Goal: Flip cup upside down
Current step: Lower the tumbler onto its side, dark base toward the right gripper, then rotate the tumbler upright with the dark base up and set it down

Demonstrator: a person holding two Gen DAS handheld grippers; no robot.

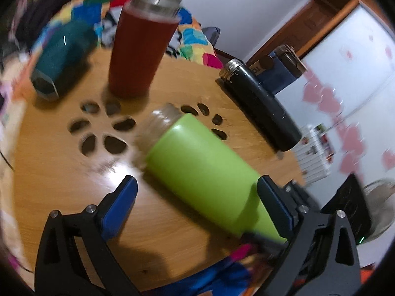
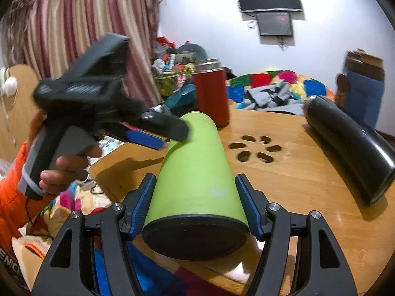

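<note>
The left gripper point(image 1: 197, 197) hangs wide open beside the green tumbler point(image 1: 209, 172), its blue pads straddling but apparently not pinching the body, while the right gripper point(image 2: 196, 201) is closed on the tumbler's dark-capped base end. The cup lies tilted above the round wooden table point(image 2: 308, 209), long axis running straight away from the right gripper toward the red flask point(image 2: 212, 93); turning it over looks to fall to the right hand.

Our right gripper point(image 2: 195, 202) has both blue pads pressed flat against the sides of the green cup point(image 2: 195, 172), holding it near the table's near edge. Our left gripper point(image 1: 197, 197) hangs with its jaws spread wide, our left hand point(image 2: 61, 170) wrapped around its grip.
</note>
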